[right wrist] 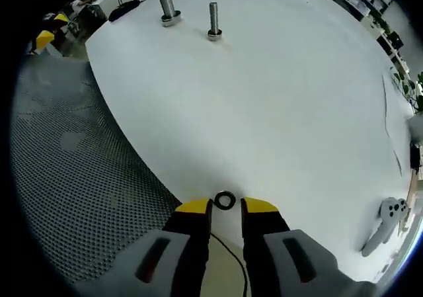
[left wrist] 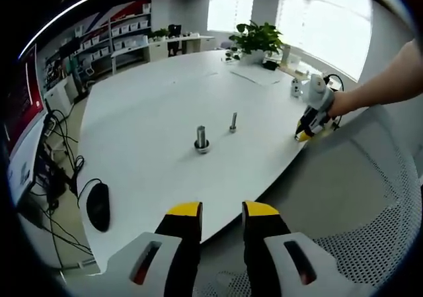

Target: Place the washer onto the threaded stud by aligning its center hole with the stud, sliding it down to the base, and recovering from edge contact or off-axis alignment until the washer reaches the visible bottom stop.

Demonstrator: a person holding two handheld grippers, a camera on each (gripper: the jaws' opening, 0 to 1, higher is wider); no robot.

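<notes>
- Tabletop (left wrist: 152, 98): large, white, rounded edge. I see it from both hand-held grippers; a white perforated chair (right wrist: 73, 178) sits at its near edge.
- Left hand-held gripper (left wrist: 221, 210): hangs off the near edge of the tabletop, yellow-tipped jaws apart, nothing between them.
- Right hand-held gripper (right wrist: 226, 206): low at the tabletop's edge, jaws parted. In the left gripper view it appears at far right (left wrist: 305, 133), held by a person's hand (left wrist: 338, 102).
- Black mouse (left wrist: 98, 206): near-left part of the tabletop, cable trailing off.
- Thick stud (left wrist: 201, 138): upright mid-tabletop, wide base.
- Thin threaded stud (left wrist: 233, 122): upright just right of the thick one, apart from it.
- Washer (right wrist: 224, 200): dark ring lying flat on the tabletop just ahead of the right jaw tips, well apart from both studs. I cannot tell whether the tips touch it.
</notes>
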